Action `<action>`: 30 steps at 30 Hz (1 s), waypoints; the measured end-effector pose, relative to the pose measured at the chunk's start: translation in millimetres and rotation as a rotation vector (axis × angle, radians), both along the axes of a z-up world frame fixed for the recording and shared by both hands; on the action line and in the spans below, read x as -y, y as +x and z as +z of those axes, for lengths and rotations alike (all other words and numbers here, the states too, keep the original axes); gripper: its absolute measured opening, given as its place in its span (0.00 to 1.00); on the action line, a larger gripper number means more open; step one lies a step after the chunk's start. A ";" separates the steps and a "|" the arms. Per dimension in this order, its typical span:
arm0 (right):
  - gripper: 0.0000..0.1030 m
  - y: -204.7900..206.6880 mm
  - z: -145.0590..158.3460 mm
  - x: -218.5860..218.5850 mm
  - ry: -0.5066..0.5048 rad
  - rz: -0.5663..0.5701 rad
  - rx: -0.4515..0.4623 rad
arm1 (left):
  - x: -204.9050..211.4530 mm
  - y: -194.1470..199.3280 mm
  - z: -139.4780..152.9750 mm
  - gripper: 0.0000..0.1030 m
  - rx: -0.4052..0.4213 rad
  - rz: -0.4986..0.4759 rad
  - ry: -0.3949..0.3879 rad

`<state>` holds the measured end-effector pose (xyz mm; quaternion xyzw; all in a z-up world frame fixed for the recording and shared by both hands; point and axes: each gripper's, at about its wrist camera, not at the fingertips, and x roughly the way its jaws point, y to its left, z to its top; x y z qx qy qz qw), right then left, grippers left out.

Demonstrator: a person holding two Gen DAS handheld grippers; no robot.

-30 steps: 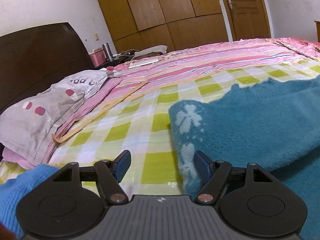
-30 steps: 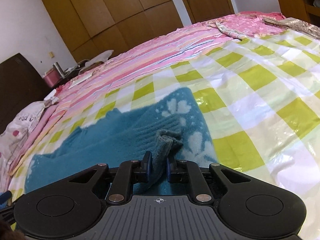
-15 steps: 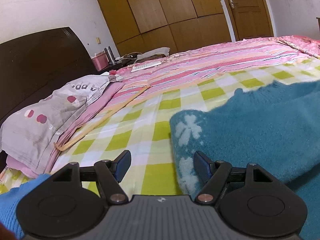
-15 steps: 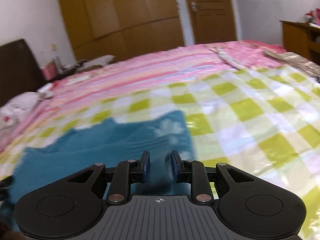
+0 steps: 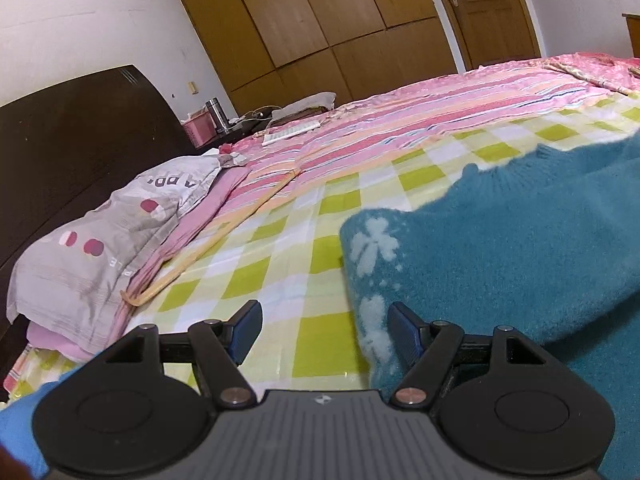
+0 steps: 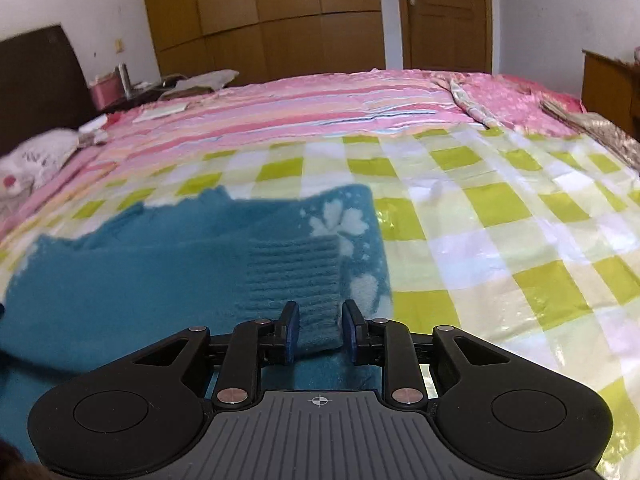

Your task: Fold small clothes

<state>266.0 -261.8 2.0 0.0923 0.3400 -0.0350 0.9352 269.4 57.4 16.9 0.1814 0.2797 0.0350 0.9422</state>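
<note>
A teal fuzzy sweater [image 5: 520,248] with white flower prints lies on the green-checked sheet [image 5: 280,272] of a bed. My left gripper [image 5: 325,314] is open low over the sheet. The sweater's left edge reaches in between its fingers, close to the right one. In the right wrist view the sweater [image 6: 160,264] has a sleeve folded across its body. The ribbed cuff [image 6: 294,268] lies flat between the fingers of my right gripper [image 6: 320,308]. That gripper's jaws stand a little apart, and the pads do not press on the cuff.
A grey pillow [image 5: 100,248] and a dark headboard [image 5: 72,140] are on the left. A pink striped cover [image 5: 400,120] spans the far side of the bed. Behind it stands a nightstand with a pink basket [image 5: 198,132]. A blue sleeve [image 5: 16,412] shows at the lower left.
My right gripper was shut on the bunched-up cuff; its jaws have parted and the cuff now lies flat on the sweater. The right view has rolled level. The left gripper has stayed put.
</note>
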 end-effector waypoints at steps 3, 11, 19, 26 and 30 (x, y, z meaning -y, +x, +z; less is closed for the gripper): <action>0.24 -15.8 15.8 -0.1 0.010 0.021 0.036 | -6.2 -9.7 9.3 0.74 0.005 0.000 -0.034; 0.29 -96.7 36.8 7.9 0.014 0.094 0.023 | -31.5 -91.2 19.5 0.74 -0.025 -0.054 -0.082; 0.35 -184.4 30.4 15.1 0.050 0.115 -0.063 | -53.9 -169.6 16.4 0.74 -0.100 -0.071 -0.152; 0.37 -241.4 10.9 21.3 0.117 0.102 -0.151 | -66.4 -211.7 -1.6 0.73 -0.198 -0.075 -0.207; 0.42 -261.9 -2.2 23.6 0.180 0.107 -0.202 | -70.8 -220.9 -11.0 0.73 -0.271 -0.081 -0.273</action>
